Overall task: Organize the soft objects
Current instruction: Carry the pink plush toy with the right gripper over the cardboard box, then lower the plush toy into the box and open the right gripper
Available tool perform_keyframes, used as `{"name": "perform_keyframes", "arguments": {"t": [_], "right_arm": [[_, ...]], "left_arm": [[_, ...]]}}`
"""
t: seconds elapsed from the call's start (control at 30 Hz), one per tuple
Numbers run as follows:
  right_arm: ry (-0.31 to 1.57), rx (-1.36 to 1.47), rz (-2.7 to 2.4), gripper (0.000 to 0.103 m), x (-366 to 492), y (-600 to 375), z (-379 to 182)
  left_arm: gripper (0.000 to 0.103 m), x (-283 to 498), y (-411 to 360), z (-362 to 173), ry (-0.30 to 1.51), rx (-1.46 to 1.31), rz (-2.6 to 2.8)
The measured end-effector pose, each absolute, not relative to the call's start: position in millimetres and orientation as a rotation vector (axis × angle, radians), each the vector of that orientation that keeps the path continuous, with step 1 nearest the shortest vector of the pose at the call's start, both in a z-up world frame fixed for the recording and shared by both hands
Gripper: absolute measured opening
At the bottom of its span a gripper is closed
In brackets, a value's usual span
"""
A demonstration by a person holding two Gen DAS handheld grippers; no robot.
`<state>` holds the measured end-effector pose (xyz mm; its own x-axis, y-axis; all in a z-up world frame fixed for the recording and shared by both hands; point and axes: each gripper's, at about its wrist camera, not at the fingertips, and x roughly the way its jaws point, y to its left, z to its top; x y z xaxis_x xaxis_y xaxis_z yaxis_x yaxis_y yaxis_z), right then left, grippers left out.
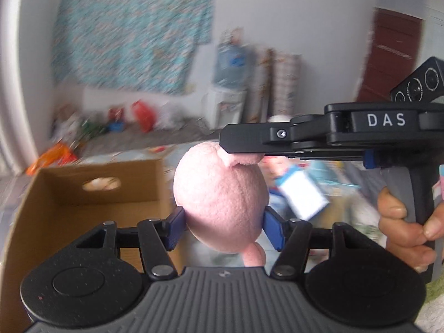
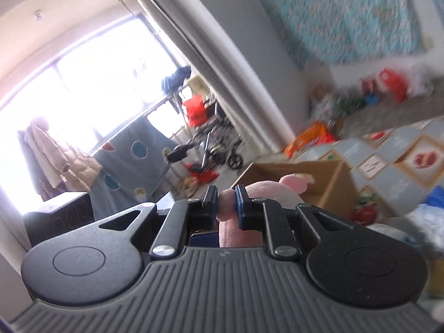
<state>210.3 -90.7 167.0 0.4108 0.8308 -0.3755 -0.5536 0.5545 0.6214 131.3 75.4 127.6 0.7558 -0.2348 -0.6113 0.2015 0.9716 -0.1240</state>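
Note:
A pink plush toy [image 1: 220,197] hangs in the air between both grippers. My left gripper [image 1: 222,226] is shut on its round body, blue pads pressed into each side. My right gripper [image 1: 241,152] comes in from the right and is shut on a small limb at the toy's top. In the right wrist view my right gripper [image 2: 226,201] pinches that pink limb, and the plush [image 2: 266,187] shows beyond the fingers. An open brown cardboard box [image 1: 91,194] stands just left of and below the toy; it also shows in the right wrist view [image 2: 327,177].
A bed with a patterned quilt [image 2: 402,166] lies under and behind the box. Red and orange bags [image 1: 141,113] litter the floor by the far wall. A water dispenser [image 1: 230,83] stands at the back. A window, hung clothes and a stroller [image 2: 219,141] are left.

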Motion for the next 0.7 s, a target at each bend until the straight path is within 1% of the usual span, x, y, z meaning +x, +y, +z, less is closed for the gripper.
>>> {"name": "perform_keyframes", "arguments": {"t": [0.13,0.3,0.5,0.7], "right_arm": [[0.856,0.446,0.915,0.012,264.2,-23.1,151.4],[1.03,0.484,0.865,0.012,334.6,40.4,108.9],[1.188,0.526,0.797,0.012,394.3,83.3,45.4],[1.27,0.567,0.758,0.012,429.3,111.8,10.1]], "left_arm": [[0.061,177.4,119.9,116.8,0.768,-0.082,-0.163],[0.061,234.0,174.0,87.4,0.885,-0.109,-0.101],[0.062,279.6,216.7,51.1,1.0,-0.102,-0.024],[0.065,304.6,239.9,30.6,1.029,-0.092,0.046]]}}
